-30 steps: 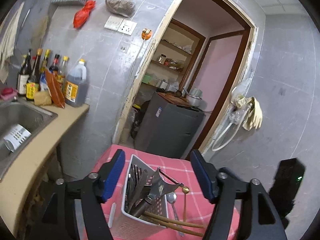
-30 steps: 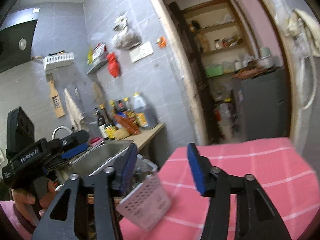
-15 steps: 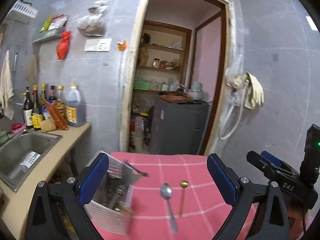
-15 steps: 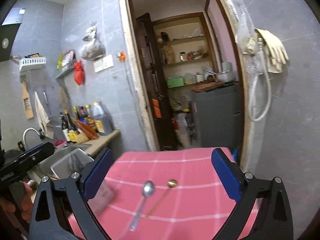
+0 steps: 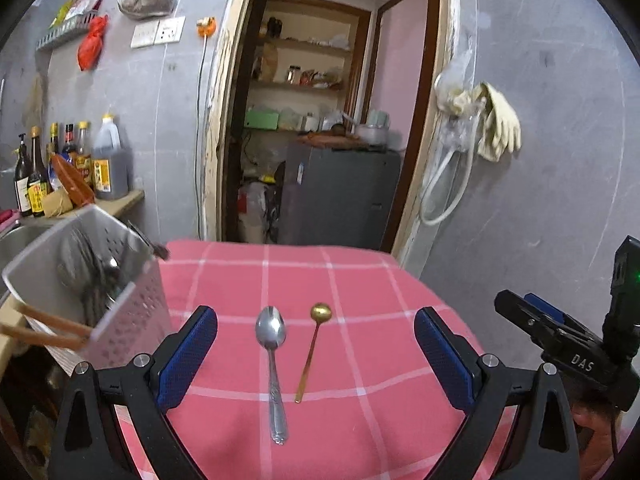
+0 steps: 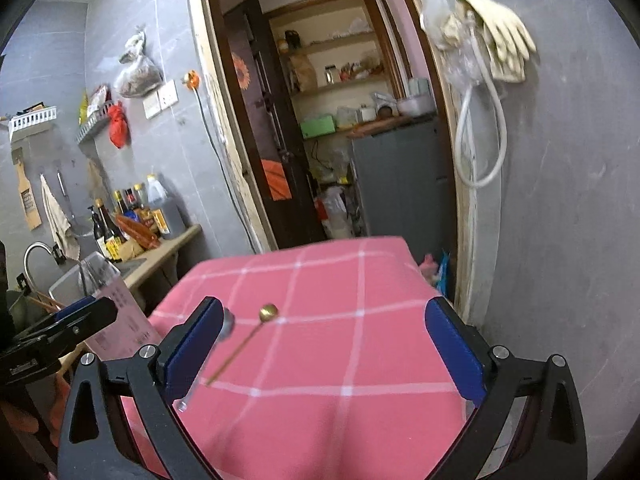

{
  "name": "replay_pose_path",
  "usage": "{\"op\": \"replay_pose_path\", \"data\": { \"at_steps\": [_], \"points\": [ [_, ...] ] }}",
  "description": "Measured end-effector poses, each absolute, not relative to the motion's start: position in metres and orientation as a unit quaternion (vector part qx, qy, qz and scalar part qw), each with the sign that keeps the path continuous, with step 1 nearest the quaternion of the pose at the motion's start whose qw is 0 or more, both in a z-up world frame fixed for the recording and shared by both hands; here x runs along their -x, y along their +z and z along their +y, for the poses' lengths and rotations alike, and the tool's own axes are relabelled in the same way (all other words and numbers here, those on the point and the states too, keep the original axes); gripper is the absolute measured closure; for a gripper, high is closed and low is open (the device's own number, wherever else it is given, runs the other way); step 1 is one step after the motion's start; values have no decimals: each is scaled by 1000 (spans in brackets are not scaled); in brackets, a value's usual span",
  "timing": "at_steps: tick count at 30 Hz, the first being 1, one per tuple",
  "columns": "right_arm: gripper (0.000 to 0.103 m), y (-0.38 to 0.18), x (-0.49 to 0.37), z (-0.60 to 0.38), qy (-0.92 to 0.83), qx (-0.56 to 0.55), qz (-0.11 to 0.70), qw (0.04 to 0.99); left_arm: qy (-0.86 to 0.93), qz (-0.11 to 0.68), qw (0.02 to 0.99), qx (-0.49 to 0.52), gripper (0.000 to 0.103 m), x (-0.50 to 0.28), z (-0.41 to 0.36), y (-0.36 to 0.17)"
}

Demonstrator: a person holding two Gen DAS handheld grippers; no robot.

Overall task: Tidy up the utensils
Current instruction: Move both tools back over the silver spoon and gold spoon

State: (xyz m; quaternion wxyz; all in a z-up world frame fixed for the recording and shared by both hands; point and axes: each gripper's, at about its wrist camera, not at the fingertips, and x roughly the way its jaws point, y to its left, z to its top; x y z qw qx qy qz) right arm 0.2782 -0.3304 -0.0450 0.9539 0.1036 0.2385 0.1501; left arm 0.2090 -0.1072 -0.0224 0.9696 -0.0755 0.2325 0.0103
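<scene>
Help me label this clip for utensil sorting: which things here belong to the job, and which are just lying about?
Job: silver spoon, gold spoon, holder with utensils, chopsticks.

Lying about: bottles, gloves, hose, red bag, fridge.

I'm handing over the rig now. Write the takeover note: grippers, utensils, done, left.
Left gripper: open, empty, facing the two spoons.
Right gripper: open, empty, over the pink cloth.
Silver spoon and gold spoon: flat on the cloth, side by side, apart.
Caddy: at the cloth's left edge, already holding utensils and chopsticks.
Left: both spoons into the caddy.
</scene>
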Motion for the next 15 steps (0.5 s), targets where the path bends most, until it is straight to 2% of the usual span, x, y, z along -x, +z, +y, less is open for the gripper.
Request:
{"op": "replay_pose_path", "data": {
  "at_steps": [11, 14, 15],
  "points": [
    [6, -97, -329, -315, 223, -95, 316, 917, 27, 308, 944, 117, 4, -265, -94, -86],
    [21, -109, -344, -306, 245, -101, 337, 903, 27, 333, 931, 149, 7, -284, -81, -101],
    [26, -114, -351, -300, 255, -100, 348, 897, 27, 338, 927, 157, 12, -289, -78, -105]
  ]
}}
